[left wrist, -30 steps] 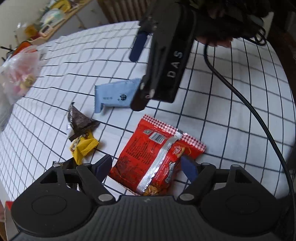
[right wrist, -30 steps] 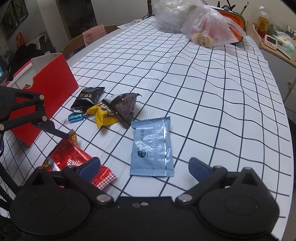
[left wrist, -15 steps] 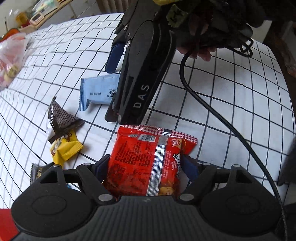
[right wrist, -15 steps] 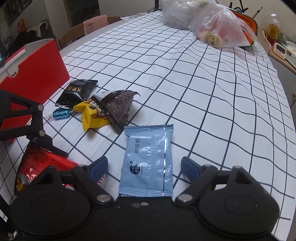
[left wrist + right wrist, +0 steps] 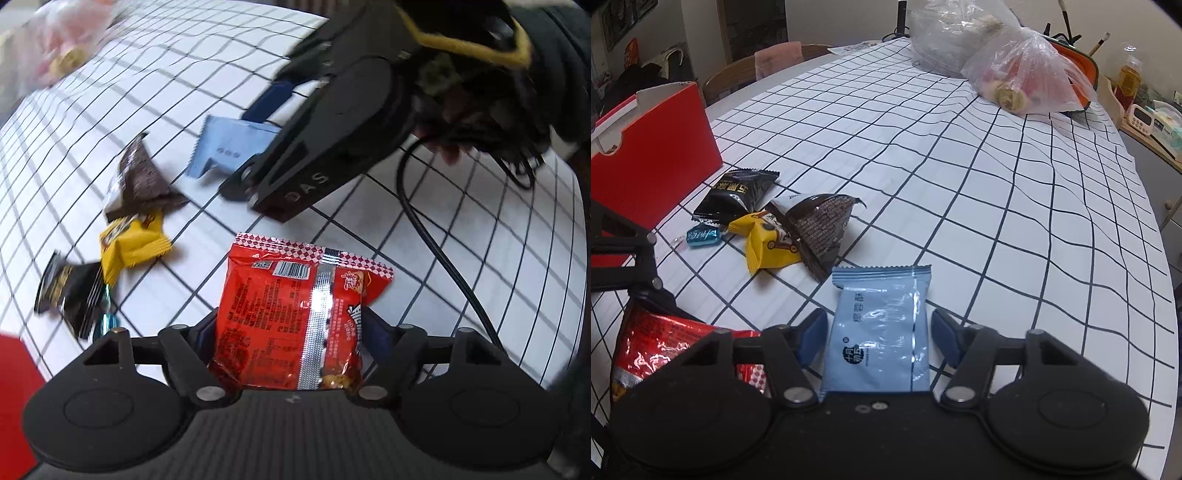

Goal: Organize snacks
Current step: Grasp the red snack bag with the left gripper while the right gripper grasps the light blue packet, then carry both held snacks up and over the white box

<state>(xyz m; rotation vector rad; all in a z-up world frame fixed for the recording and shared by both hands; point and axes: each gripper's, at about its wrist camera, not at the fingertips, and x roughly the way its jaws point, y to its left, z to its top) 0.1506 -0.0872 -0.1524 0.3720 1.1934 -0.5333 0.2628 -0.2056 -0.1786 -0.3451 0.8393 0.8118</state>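
A red snack bag (image 5: 288, 314) stands deep between the fingers of my left gripper (image 5: 291, 332). Its jaws are closing and the pads press on the bag's two sides. The bag's crumpled end (image 5: 665, 339) shows at the lower left of the right wrist view. A light blue packet (image 5: 882, 332) lies flat on the checked tablecloth (image 5: 960, 184) between the fingers of my right gripper (image 5: 879, 339). Those jaws are closing too, with a narrow gap left on each side of the packet. The same packet (image 5: 229, 147) is partly hidden behind the right gripper's black body in the left wrist view.
A brown triangular packet (image 5: 820, 229), a yellow packet (image 5: 768, 247), a black packet (image 5: 737, 195) and a small blue candy (image 5: 701, 236) lie in a cluster. A red box (image 5: 653, 158) stands at the left. Plastic bags (image 5: 1027, 77) sit at the table's far end. A black cable (image 5: 443, 266) trails across the cloth.
My left gripper rolled and came down over the red bag, which now fills its jaws. My right gripper moved in on the blue packet and its fingers narrowed around it.
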